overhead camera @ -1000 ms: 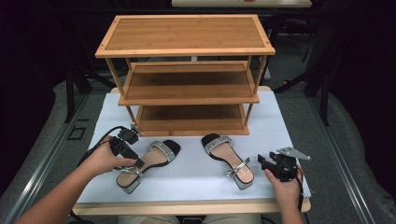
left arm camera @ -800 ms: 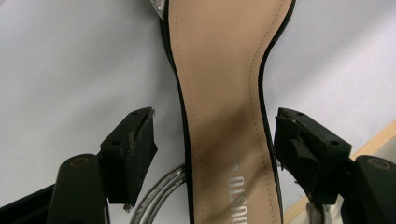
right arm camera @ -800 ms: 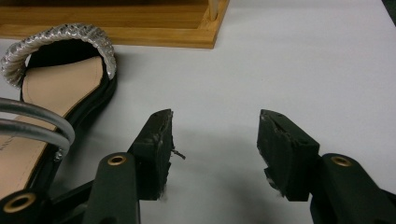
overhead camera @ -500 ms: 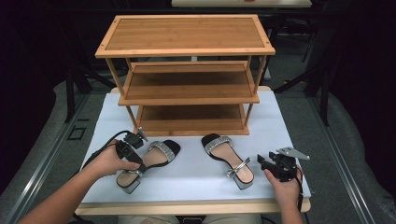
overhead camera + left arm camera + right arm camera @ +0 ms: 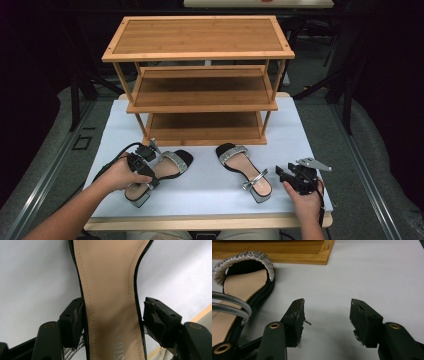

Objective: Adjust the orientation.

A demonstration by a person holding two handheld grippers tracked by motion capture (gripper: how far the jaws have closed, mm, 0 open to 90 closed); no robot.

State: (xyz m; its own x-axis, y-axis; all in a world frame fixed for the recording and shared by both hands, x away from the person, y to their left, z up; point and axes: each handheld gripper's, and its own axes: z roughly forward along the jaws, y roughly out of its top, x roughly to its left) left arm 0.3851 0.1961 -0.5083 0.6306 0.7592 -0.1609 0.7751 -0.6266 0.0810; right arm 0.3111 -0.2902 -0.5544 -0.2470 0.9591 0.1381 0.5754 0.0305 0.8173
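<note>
Now the left sandal (image 5: 110, 302) lies on the white table (image 5: 205, 185) before the rack (image 5: 200, 80); my left gripper (image 5: 111, 315) straddles its waist, jaws just closing, one pad touching, so I'll centre before squeezing. My right gripper (image 5: 325, 315) waits open.

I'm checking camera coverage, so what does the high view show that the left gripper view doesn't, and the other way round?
High view alone: the wooden rack, the right sandal, the right gripper open over bare cloth, and both forearms. Left gripper view alone: a close look at the jaws either side of the left sandal, which have just been closing, with a slight gap at the right pad, plus lettering on the insole. Both: the left sandal, left gripper and white cloth.
</note>
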